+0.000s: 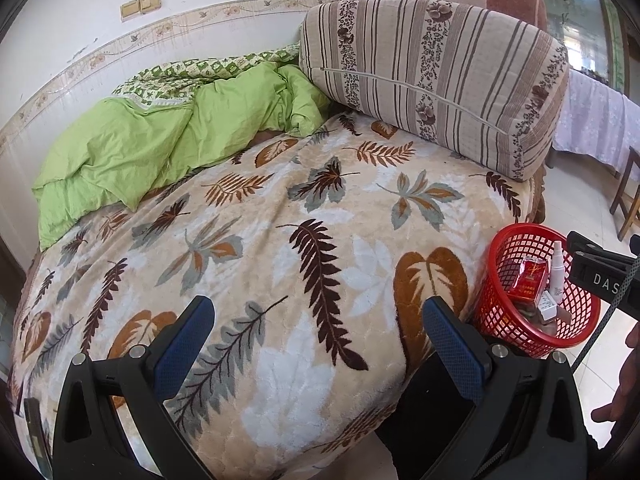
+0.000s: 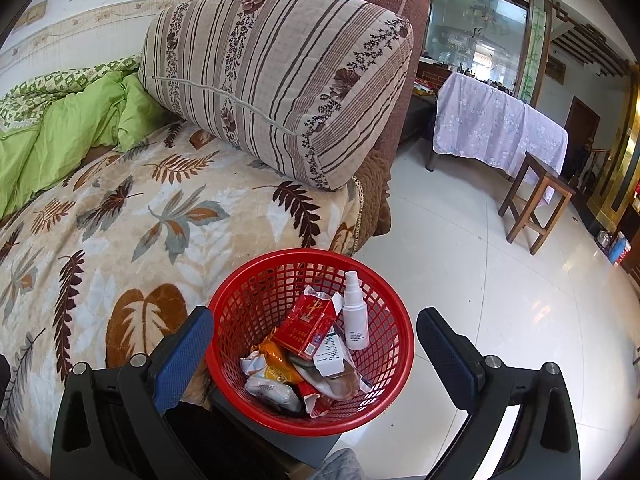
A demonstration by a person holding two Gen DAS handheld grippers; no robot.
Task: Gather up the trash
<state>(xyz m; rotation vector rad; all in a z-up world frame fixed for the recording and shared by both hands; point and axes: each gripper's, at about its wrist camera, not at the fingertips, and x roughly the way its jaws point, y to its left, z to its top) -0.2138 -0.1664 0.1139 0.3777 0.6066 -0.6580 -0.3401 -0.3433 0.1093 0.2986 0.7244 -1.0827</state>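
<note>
A red mesh basket stands beside the bed's near corner. In it lie a red cigarette pack, a white spray bottle, a small white box and crumpled wrappers. My right gripper is open, hovering above the basket with nothing between its fingers. My left gripper is open over the leaf-patterned blanket, holding nothing. The right gripper's black body shows at the right edge of the left wrist view.
A green quilt is bunched against the wall. A striped bolster lies at the bed's head. Across the white tiled floor stand a wooden stool and a table under a lilac cloth. A hand shows at the right.
</note>
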